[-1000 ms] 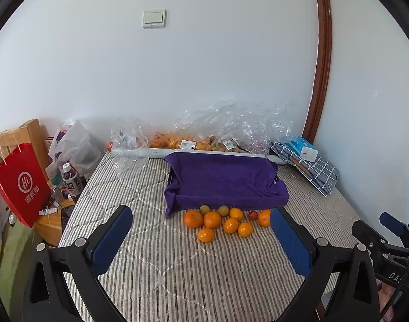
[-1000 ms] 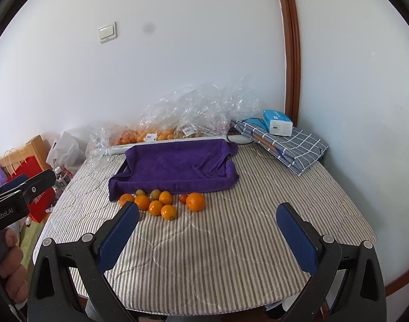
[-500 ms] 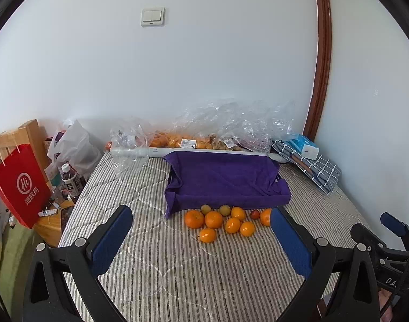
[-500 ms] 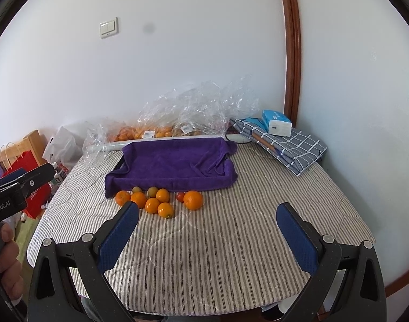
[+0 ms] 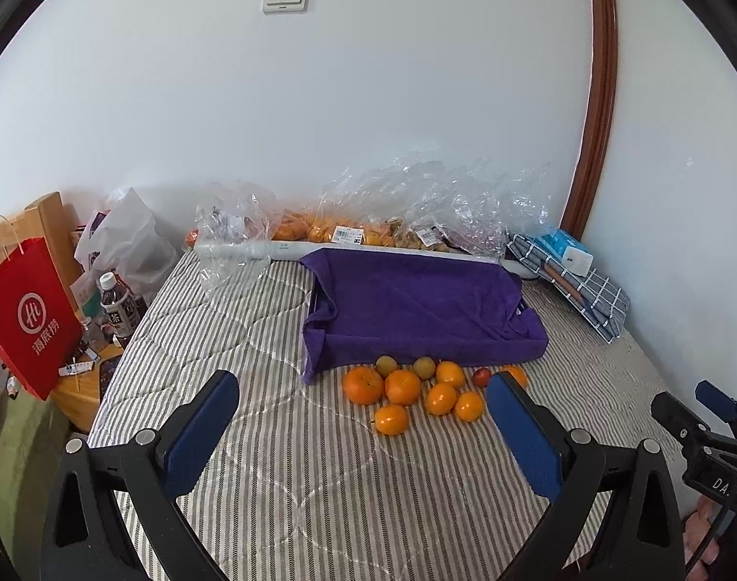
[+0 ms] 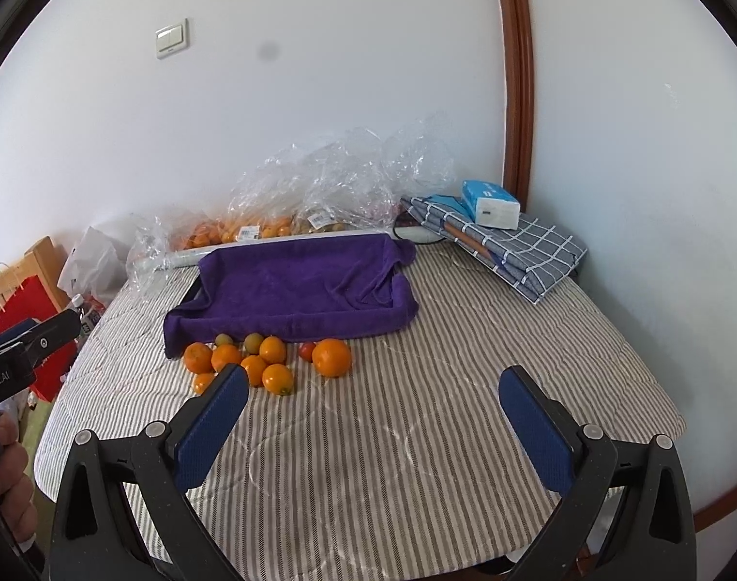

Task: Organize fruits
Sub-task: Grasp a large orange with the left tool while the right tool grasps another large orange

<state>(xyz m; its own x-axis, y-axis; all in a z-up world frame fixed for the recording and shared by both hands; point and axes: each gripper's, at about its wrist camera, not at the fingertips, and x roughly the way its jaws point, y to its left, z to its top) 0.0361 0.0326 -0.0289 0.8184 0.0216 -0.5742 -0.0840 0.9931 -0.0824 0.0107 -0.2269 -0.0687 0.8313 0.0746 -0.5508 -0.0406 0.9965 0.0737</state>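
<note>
Several oranges [image 5: 403, 387] [image 6: 331, 357], two small greenish fruits [image 5: 386, 365] and one small red fruit [image 5: 481, 376] [image 6: 307, 351] lie clustered on the striped table cover, just in front of a tray draped in a purple towel [image 5: 416, 305] [image 6: 295, 285]. My left gripper [image 5: 363, 416] hovers open near the table's front, short of the cluster, with nothing between its blue pads. My right gripper [image 6: 375, 411] is open too, empty, to the right of the fruit. The right gripper's tip [image 5: 707, 416] shows at the left wrist view's right edge.
Clear plastic bags with more oranges [image 5: 320, 230] [image 6: 252, 227] line the wall behind the tray. A folded checked cloth with a tissue pack [image 6: 491, 203] sits back right. A red paper bag [image 5: 27, 314] and bottles stand left of the table. A hand [image 6: 5, 469] holds the left gripper.
Both grippers have drifted slightly forward and lower toward the table; the fruit cluster sits a little nearer in both views. Nothing was grasped.
</note>
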